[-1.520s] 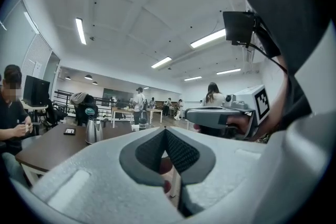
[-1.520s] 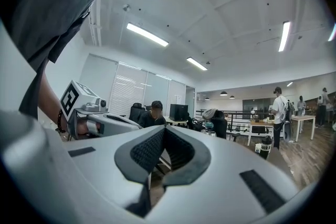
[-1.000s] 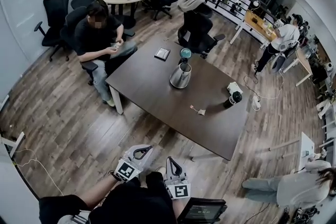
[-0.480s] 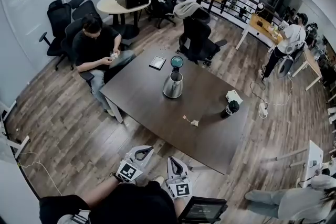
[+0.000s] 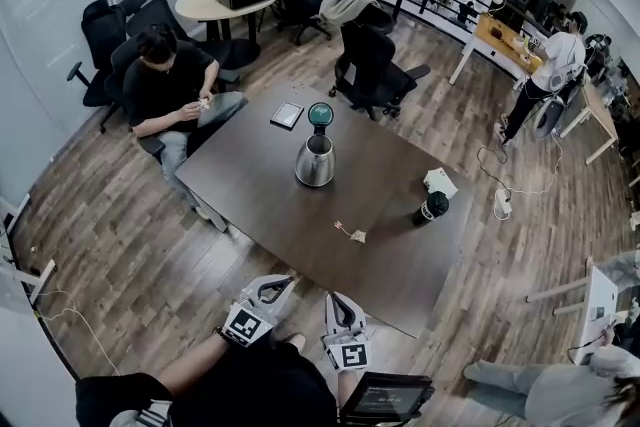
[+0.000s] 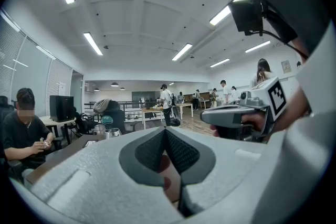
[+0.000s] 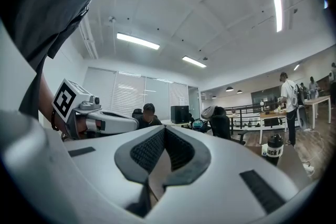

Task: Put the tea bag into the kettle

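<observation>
A steel kettle [image 5: 315, 160] stands open near the middle of the dark table [image 5: 260, 185], its teal lid [image 5: 320, 115] lying just behind it. The tea bag [image 5: 352, 234] lies with its string on the table, nearer to me and apart from the kettle. My left gripper [image 5: 286, 281] and right gripper [image 5: 335, 297] are held low at my waist, short of the table's near corner, both shut with nothing in them. The left gripper view shows the kettle [image 6: 110, 133] far off beyond shut jaws. The right gripper [image 7: 165, 128] view also shows its jaws closed.
A black bottle [image 5: 432, 207] and a white packet [image 5: 438, 181] sit at the table's right side, a tablet [image 5: 287, 115] at its far side. A seated person [image 5: 165, 90] is at the table's left end. Office chairs [image 5: 372, 65] stand behind it.
The table, kettle and tea bag have drawn nearer and shifted left in the head view as I step forward. Both grippers stay shut at my waist.
</observation>
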A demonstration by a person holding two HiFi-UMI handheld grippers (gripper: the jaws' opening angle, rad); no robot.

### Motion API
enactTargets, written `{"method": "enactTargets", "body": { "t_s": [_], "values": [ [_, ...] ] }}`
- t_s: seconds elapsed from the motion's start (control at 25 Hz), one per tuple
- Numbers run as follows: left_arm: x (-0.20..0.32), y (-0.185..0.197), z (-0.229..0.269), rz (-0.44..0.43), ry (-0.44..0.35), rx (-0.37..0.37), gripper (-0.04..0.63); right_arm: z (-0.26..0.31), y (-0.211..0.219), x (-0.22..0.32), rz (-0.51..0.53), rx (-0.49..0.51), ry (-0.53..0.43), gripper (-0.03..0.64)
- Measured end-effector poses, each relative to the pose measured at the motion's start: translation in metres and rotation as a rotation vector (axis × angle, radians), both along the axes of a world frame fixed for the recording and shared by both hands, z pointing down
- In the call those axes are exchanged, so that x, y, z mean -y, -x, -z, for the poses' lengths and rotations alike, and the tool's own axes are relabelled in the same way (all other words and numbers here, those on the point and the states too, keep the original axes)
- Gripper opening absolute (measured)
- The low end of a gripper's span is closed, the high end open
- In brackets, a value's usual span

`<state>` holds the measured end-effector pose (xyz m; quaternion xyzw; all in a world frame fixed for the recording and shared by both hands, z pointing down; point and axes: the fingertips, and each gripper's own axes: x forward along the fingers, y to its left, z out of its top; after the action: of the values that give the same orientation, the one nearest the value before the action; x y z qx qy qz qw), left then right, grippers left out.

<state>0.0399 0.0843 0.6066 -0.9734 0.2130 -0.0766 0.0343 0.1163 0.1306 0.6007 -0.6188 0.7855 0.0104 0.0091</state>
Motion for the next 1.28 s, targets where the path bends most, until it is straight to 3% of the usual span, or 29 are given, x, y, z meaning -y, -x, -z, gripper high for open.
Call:
{"method": "enactTargets", "body": {
  "t_s": [0.36,0.6,0.8,1.0,1.2,1.28],
  "values": [
    [0.073,-0.027,-0.008,-0.089,-0.003,-0.011,-0.008,-0.018,-0.027,0.07,-0.074,-0.025,0.057,0.008],
    [0.123,-0.026,-0.002,-0.179,-0.004,-0.026,-0.008,-0.045,-0.05,0.114,-0.167,-0.041,0.149,0.007],
    [0.159,-0.017,-0.002,-0.187,-0.016,-0.017,-0.008,-0.091,-0.087,0.144,-0.227,-0.052,0.258,0.008],
    [0.188,-0.016,0.001,-0.093,-0.002,0.005,-0.008,-0.14,-0.122,0.171,-0.116,-0.151,0.413,0.008],
    [0.209,-0.024,0.002,0.034,0.009,0.012,-0.008,-0.212,-0.16,0.189,0.051,-0.33,0.603,0.011],
    [0.213,-0.029,-0.003,0.08,0.016,0.02,-0.008,-0.233,-0.172,0.195,0.103,-0.376,0.659,0.047]
  ]
}}
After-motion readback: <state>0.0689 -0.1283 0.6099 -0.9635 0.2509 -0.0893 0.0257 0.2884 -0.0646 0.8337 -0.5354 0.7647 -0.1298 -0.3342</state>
